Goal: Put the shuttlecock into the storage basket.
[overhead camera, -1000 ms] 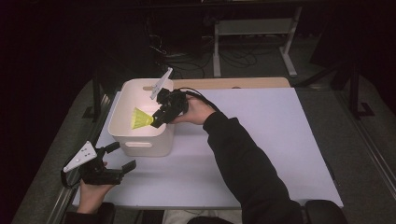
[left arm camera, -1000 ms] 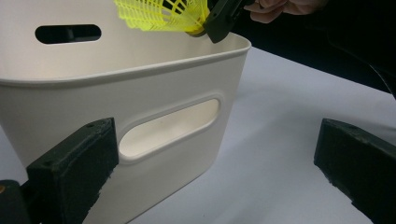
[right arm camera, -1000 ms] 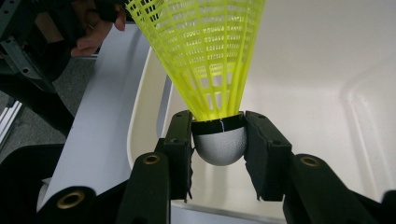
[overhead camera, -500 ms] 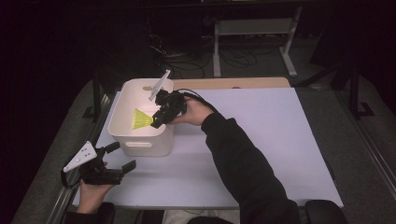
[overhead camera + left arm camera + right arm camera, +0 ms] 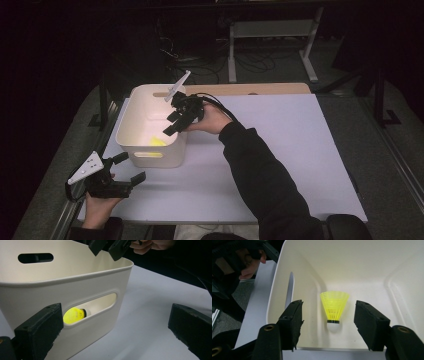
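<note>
Two grippers work at the table (image 5: pixel 300 150). The left gripper (image 5: pixel 131 169) rests at the near left corner, jaws spread wide, nothing between them. Just beyond stands the bin (image 5: pixel 131 145) by the left edge — the shuttlecock (image 5: pixel 334 306) lies on its floor. Above its right rim hangs the right gripper (image 5: pixel 172 124) — jaws have just been opening, now apart and clear of the shuttlecock.

Yellow shuttlecock (image 5: pixel 73 315) inside white bin (image 5: pixel 75 287)

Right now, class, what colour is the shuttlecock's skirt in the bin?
Bright yellow skirt, clearest in the right gripper view.
</note>
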